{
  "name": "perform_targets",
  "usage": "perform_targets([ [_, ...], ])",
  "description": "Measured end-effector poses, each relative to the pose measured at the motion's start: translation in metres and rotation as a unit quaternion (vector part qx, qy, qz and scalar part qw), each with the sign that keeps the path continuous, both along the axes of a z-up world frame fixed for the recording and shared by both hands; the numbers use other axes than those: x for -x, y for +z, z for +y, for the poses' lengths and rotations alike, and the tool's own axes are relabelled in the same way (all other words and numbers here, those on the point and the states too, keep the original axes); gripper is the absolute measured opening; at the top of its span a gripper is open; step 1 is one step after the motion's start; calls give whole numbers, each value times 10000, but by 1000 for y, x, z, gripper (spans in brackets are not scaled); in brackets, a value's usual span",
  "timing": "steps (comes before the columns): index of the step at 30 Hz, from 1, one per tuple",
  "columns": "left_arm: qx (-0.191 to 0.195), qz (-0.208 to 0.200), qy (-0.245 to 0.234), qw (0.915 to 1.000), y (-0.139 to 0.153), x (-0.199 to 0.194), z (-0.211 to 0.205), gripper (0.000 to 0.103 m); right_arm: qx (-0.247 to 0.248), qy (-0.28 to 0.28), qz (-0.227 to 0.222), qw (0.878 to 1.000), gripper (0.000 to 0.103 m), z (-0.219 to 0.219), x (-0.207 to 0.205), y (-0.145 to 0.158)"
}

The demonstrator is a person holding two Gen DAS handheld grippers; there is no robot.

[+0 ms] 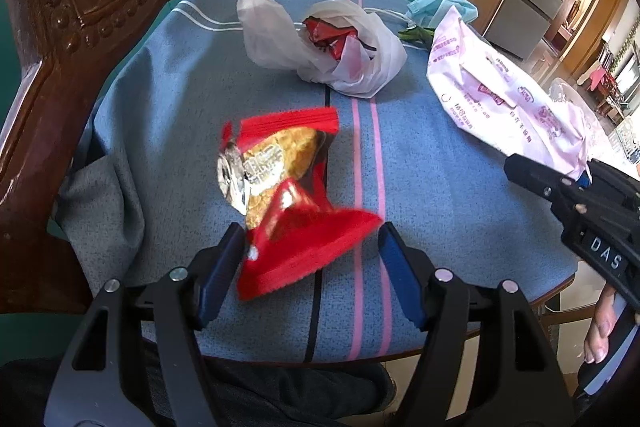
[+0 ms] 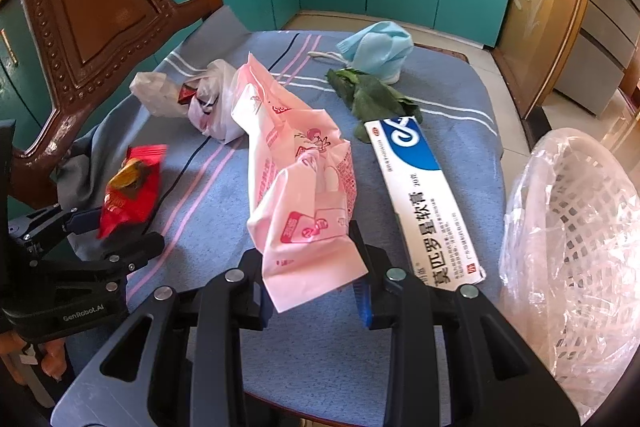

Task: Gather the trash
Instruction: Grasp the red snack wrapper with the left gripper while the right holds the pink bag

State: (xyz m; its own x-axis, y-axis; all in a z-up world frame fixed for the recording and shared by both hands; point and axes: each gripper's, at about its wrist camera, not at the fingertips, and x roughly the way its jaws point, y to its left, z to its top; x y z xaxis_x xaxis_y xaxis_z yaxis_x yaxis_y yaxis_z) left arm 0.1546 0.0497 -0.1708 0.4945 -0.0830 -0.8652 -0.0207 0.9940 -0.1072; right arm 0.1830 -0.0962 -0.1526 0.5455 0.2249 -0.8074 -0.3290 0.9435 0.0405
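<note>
Here we have two light, crinkly things — the red snack wrapper point(image 1: 288, 195) lies on the cloth between our left gripper point(image 1: 312, 267)'s wide jaws, best pinched at its flat crimped end; our right gripper point(image 2: 312, 279) holds the limp pink bag point(image 2: 298, 179).

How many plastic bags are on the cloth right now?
2: the pink printed bag between the right gripper's jaws, and the white bag behind it near the chair. Others may be hidden.

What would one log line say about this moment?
left tool: open around red snack wrapper | right tool: shut on pink bag | lined basket: beside stool, right | mask, leaves, box: uncollected
</note>
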Motion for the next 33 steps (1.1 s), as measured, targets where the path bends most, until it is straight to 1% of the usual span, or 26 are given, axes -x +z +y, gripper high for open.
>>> perform_targets([
  [1,14,-10,21,10000,0,0,1,75,-3,20,5,10000,32,1,0,0],
  [7,9,6,31,10000,0,0,4,75,-84,86,56,9999,34,2,1,-2],
  [10,-3,11,29,10000,0,1,3,75,-140,119,66,9998,40,2,2,-1],
  [12,-1,10,25,10000,0,1,3,76,-205,155,66,9996,48,2,4,1],
  [13,-3,11,29,10000,0,1,3,76,-249,185,73,9995,49,2,4,1],
  [15,-3,13,31,10000,0,1,3,76,-323,242,85,9991,56,3,6,2],
  [20,-5,10,31,10000,-1,1,3,76,-627,338,195,9973,60,2,6,4],
  [22,-3,11,31,10000,-1,1,3,76,-744,340,228,9964,61,0,6,4],
  [25,-11,12,27,10000,-1,1,2,77,-883,323,238,9953,64,-2,6,6],
  [27,0,8,26,10000,-1,1,2,77,-973,308,234,9945,69,-5,6,8],
  [30,-5,11,28,10000,-2,0,2,78,-1120,318,242,9929,71,-7,6,10],
  [33,8,7,34,10000,-2,0,2,78,-1121,292,229,9930,73,-8,5,10],
])
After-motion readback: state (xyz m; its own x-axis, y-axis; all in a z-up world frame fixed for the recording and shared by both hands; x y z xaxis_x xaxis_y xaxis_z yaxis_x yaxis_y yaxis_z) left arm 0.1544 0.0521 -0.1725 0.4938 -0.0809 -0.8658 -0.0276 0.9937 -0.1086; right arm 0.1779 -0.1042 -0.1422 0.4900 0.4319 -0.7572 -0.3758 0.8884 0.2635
